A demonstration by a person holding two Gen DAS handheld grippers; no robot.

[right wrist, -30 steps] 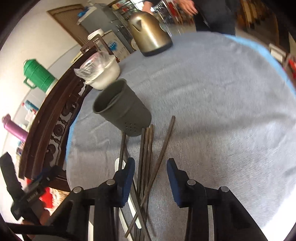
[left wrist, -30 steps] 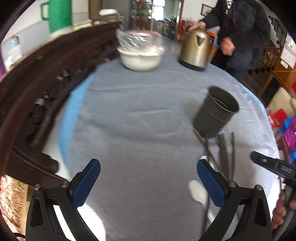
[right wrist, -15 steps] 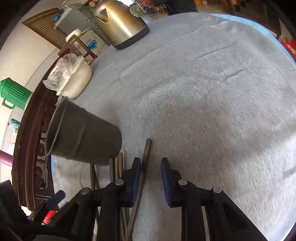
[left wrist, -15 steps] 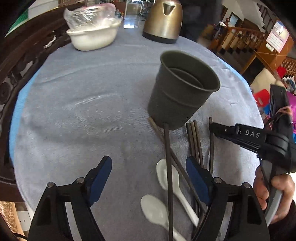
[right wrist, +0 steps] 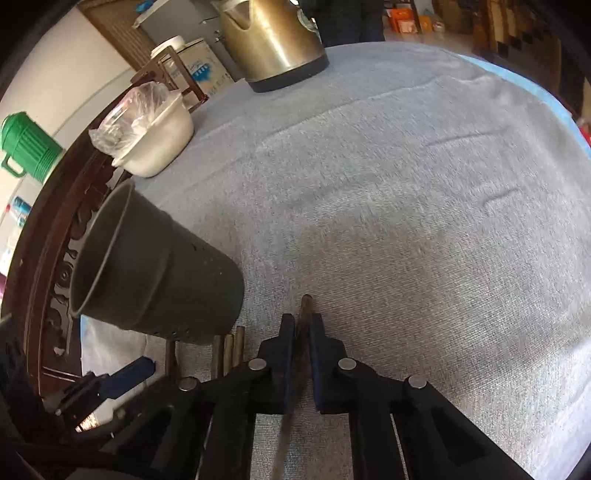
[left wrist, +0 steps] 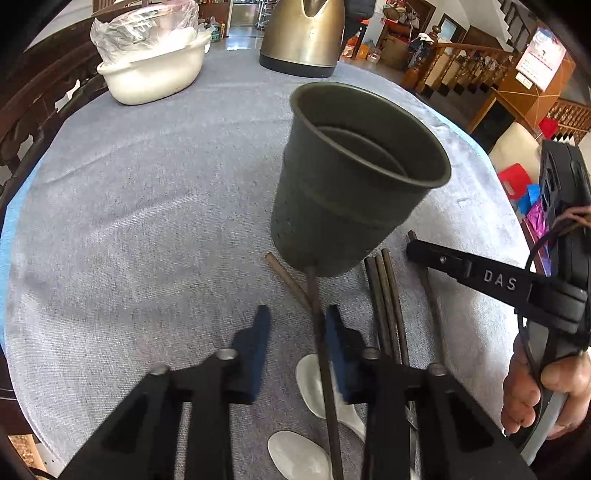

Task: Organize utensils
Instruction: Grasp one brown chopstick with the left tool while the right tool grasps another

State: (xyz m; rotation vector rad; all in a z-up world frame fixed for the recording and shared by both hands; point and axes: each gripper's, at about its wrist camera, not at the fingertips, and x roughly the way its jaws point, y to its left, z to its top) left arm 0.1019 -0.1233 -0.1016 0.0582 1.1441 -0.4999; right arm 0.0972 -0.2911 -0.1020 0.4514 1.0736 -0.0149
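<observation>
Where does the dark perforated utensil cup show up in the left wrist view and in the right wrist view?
Left wrist view: dark utensil cup stands upper centre-right, mouth open toward the camera, chopsticks lying at its base.
Right wrist view: the same cup sits at the left edge, mid-height, seen from its side and leaning left in the picture.
Shared landmark: the gold kettle at the top of both pictures.

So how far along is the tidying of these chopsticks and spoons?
Barely begun: the dark metal holder cup looks empty. In hand: the right gripper has closed on one dark chopstick; the left gripper has been closing beside another, not yet pinching. Left: remaining brown chopsticks and two white spoons on the cloth.
</observation>
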